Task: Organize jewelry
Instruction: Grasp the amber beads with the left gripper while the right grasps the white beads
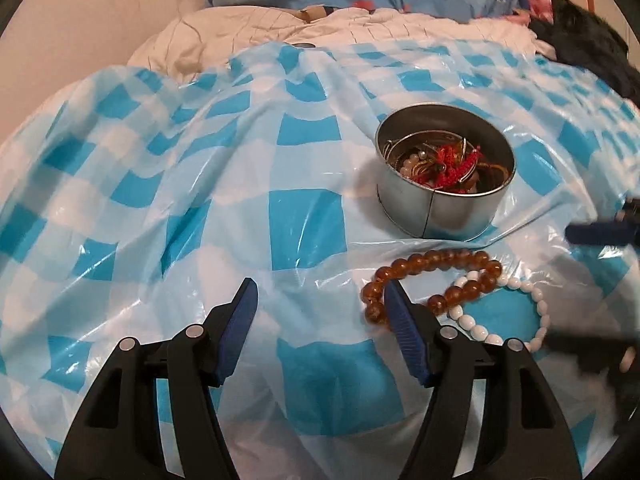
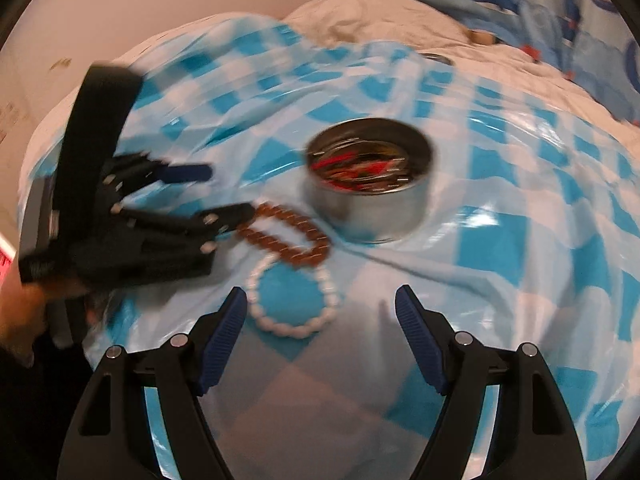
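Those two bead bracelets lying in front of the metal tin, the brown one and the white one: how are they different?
The brown bracelet has round, glossy, see-through amber beads; the white bracelet has opaque, more oval beads. The brown beads look bigger than the white ones. The brown bracelet lies nearer the tin in a squashed, elongated loop, while the white one keeps a rounder ring. Both lie on the checked plastic sheet, overlapping where they meet, and neither is gripped.

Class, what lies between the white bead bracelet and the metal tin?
The amber bead bracelet lies between the white bead bracelet and the metal tin; both wrist views show it.
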The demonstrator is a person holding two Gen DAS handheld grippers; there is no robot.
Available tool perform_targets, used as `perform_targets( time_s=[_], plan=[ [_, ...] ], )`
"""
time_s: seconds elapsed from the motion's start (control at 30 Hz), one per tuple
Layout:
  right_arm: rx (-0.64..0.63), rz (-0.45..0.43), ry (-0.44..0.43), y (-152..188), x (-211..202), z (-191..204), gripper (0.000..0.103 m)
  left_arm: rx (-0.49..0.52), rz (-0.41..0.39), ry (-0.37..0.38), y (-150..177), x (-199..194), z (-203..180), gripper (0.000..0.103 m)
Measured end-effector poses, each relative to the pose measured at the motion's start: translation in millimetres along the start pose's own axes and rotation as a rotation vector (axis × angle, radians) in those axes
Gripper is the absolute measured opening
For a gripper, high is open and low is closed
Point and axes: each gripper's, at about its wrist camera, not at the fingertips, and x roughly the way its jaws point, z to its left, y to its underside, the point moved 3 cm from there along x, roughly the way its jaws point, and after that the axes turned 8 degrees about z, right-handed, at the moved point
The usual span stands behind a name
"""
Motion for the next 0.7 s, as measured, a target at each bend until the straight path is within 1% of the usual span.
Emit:
perform_targets(
  time_s=[0.03,0.07,0.1,0.2,0.27,0.3,0.33,0.37,0.4,0.43,0.47,0.5,0.53,0.57,0.6,0.63,0.67,0.7],
  plan=[
    [-0.014,-0.001,-0.009,0.6,2.5,5.7,0.074,-0.009,-0.004,0.021,0.2,-0.4,1.3,0.063],
    [-0.024,-0.004,-0.013,0.8,5.1,10.4,0.074,-0.021,-0.017,0.068,-1.0,-1.9,0.3,0.063],
    [-0.027,-0.010,-0.015,0.3,7.6,13.7,0.074,-0.023,-0.024,0.095,-2.1,-1.9,-2.7,0.063],
    [-0.013,-0.016,-0.011,-0.9,14.0,16.0,0.074,0.012,-0.022,0.099,-2.9,4.1,-16.0,0.063],
    [-0.003,-0.003,-0.012,-2.5,20.8,14.2,0.074,0.018,-0.019,0.109,-2.0,7.6,-21.2,0.062],
    [0.000,0.003,-0.013,-2.5,22.7,13.6,0.074,0.024,-0.017,0.118,-1.8,8.2,-23.8,0.057],
    [0.008,0.017,-0.023,-2.5,25.6,12.4,0.071,0.040,-0.015,0.131,-1.0,8.1,-26.6,0.052],
    [0.011,0.023,-0.036,-2.6,26.9,12.2,0.067,0.056,-0.010,0.140,0.0,7.8,-29.2,0.037],
    [0.010,0.030,-0.048,-2.3,27.3,12.1,0.054,0.065,-0.006,0.139,-0.3,8.5,-29.8,0.022],
    [0.003,0.039,-0.059,-1.6,27.4,13.4,0.047,0.085,0.004,0.114,0.6,8.6,-31.3,0.014],
    [-0.009,0.043,-0.061,-0.9,26.9,15.8,0.038,0.090,0.009,0.109,2.3,7.4,-30.4,0.009],
    [-0.016,0.044,-0.064,-0.3,26.4,17.6,0.030,0.078,0.017,0.133,2.6,6.4,-27.5,0.009],
    [-0.024,0.046,-0.071,0.5,25.5,19.9,0.024,0.061,0.020,0.155,2.6,4.7,-24.2,0.009],
    [-0.028,0.046,-0.073,1.0,24.6,21.2,0.024,0.033,0.018,0.187,2.2,1.5,-18.4,0.009],
    [-0.032,0.047,-0.071,1.4,23.4,21.7,0.023,0.019,0.014,0.197,2.4,-0.6,-14.5,0.008],
    [-0.028,0.044,-0.075,1.7,21.7,21.0,0.020,0.002,0.007,0.210,1.8,-2.9,-10.3,0.000],
    [-0.022,0.040,-0.079,1.9,19.8,20.1,0.016,-0.027,0.000,0.241,0.8,-6.4,-4.3,0.000],
    [-0.020,0.036,-0.076,1.8,18.0,19.5,0.011,-0.038,-0.004,0.254,0.9,-7.9,-1.0,0.000]
  ],
)
